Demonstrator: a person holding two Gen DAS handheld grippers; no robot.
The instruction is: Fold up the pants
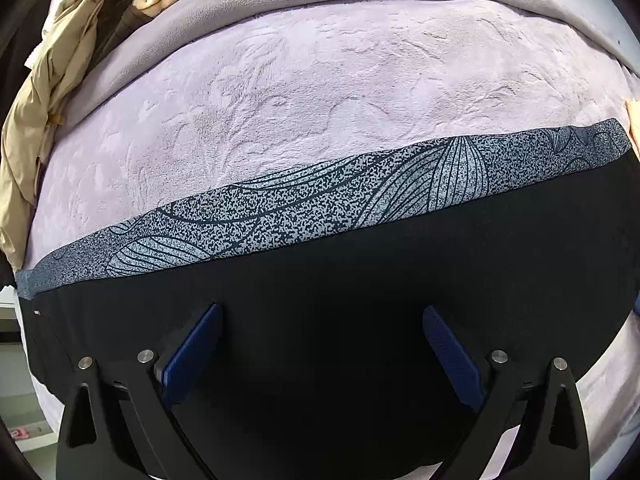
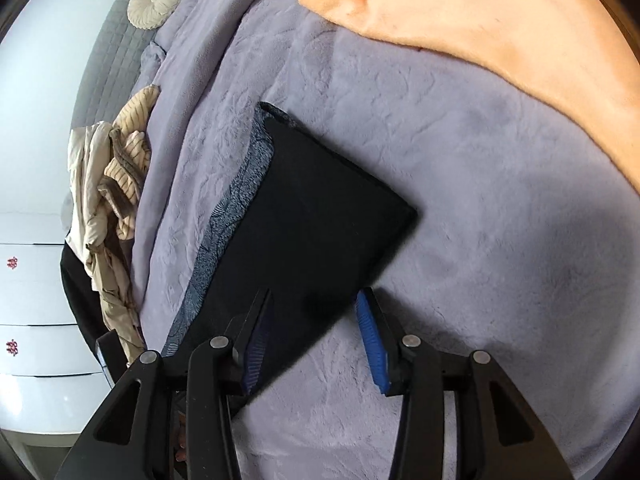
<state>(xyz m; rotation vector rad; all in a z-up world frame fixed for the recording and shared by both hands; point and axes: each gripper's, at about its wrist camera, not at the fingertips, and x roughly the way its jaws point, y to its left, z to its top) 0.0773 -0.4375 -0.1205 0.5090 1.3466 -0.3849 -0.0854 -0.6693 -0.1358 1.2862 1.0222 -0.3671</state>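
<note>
The pants (image 2: 312, 216) lie folded into a black rectangle on the lilac plush blanket (image 2: 480, 200), with a grey-blue patterned strip (image 2: 236, 200) along the left edge. In the left wrist view the black cloth (image 1: 360, 280) fills the lower half and the patterned strip (image 1: 320, 204) runs across the middle. My left gripper (image 1: 322, 320) is open, its blue pads (image 1: 196, 352) just above the black cloth. My right gripper (image 2: 316, 300) is open over the near corner of the pants, holding nothing.
A heap of beige and striped clothes (image 2: 116, 200) lies at the bed's left edge, also in the left wrist view (image 1: 48, 92). An orange blanket (image 2: 500, 20) covers the far right. A round cream cushion (image 2: 158, 0) lies far left. White drawers (image 2: 36, 300) stand beside the bed.
</note>
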